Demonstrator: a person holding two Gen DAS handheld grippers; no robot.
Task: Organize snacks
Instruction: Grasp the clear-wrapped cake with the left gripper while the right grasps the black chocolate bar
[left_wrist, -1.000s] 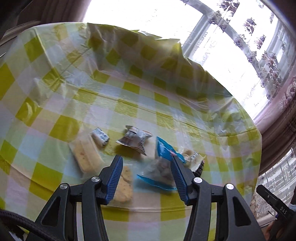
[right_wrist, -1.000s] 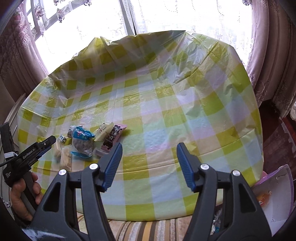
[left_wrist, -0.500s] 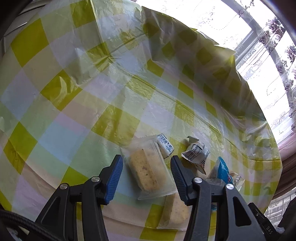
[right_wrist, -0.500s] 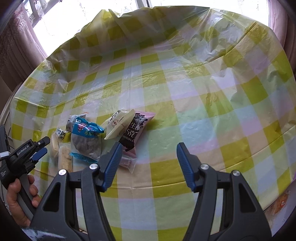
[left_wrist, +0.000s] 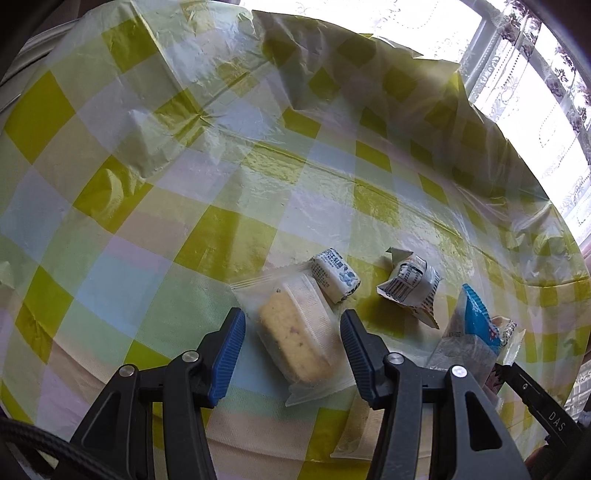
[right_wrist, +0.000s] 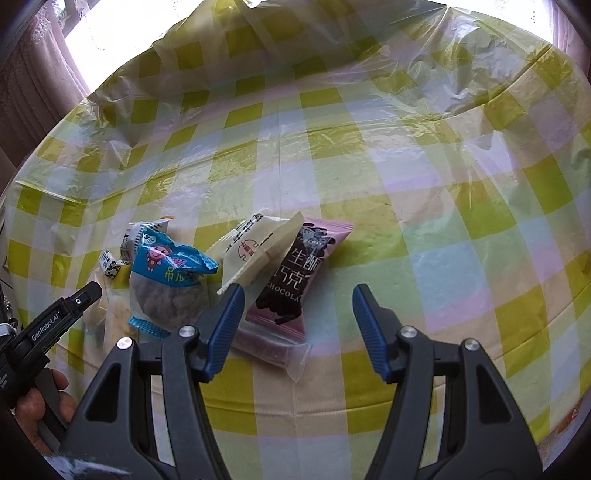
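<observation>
Several wrapped snacks lie in a loose cluster on a checked tablecloth (left_wrist: 221, 236). My left gripper (left_wrist: 291, 345) is open, its fingers on either side of a clear-wrapped yellow cake (left_wrist: 295, 332), not touching it. Beyond lie a small white candy (left_wrist: 334, 275), a white printed packet (left_wrist: 410, 286) and a blue packet (left_wrist: 474, 332). My right gripper (right_wrist: 299, 317) is open, just above a pink chocolate packet (right_wrist: 295, 273). A cream packet (right_wrist: 255, 251) overlaps it. The blue packet (right_wrist: 170, 277) lies to the left.
The tablecloth (right_wrist: 369, 166) is covered by wrinkled clear plastic. Windows and curtains (left_wrist: 535, 74) stand beyond the far edge. The left gripper and the hand holding it (right_wrist: 44, 332) show at the left of the right wrist view. Another cake (left_wrist: 360, 424) lies under my left gripper's right finger.
My left gripper has swung left from the blue packet to straddle the clear-wrapped cake. My right gripper has come forward and down to the pink chocolate packet. Both stay open.
</observation>
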